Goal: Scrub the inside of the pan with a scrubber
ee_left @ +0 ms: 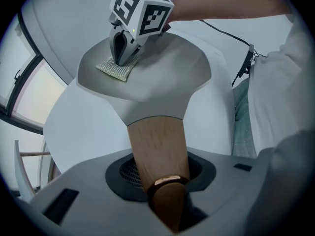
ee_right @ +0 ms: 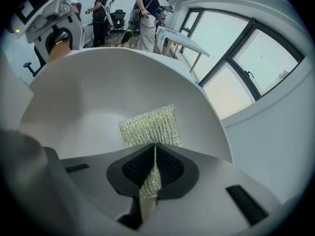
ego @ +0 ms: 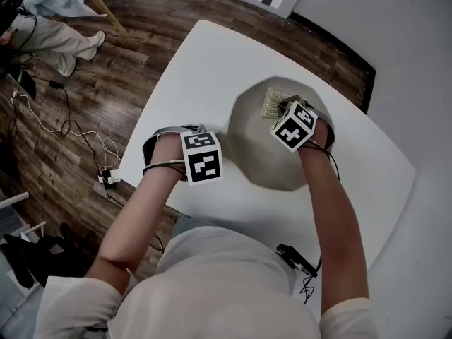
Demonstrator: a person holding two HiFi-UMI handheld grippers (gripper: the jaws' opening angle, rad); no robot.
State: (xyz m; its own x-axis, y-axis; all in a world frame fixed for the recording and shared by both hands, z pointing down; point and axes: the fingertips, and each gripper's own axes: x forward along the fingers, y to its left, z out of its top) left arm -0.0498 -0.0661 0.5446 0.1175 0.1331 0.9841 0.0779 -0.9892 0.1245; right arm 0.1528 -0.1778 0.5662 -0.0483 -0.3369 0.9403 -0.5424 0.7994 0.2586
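A pale grey pan [ego: 265, 143] sits on the white table [ego: 212, 55], its wooden handle [ee_left: 160, 146] pointing toward me. My left gripper [ee_left: 165, 181] is shut on that handle, its marker cube [ego: 202, 157] just left of the pan. A glittery yellow-green scrubber [ego: 271, 102] lies on the far inner wall of the pan. My right gripper [ee_right: 150, 173] is shut on the scrubber's [ee_right: 150, 127] near edge and presses it flat against the pan [ee_right: 98, 97]. From the left gripper view the right gripper [ee_left: 120, 58] stands on the scrubber [ee_left: 117, 68] inside the pan [ee_left: 162, 73].
The table's left edge [ego: 152, 97] drops to a wooden floor with cables [ego: 78, 129]. A black device [ego: 296, 258] hangs at my waist. People [ee_right: 147, 9] stand by another table [ee_right: 179, 38] far back. A seated person's legs [ego: 60, 41] show at the top left.
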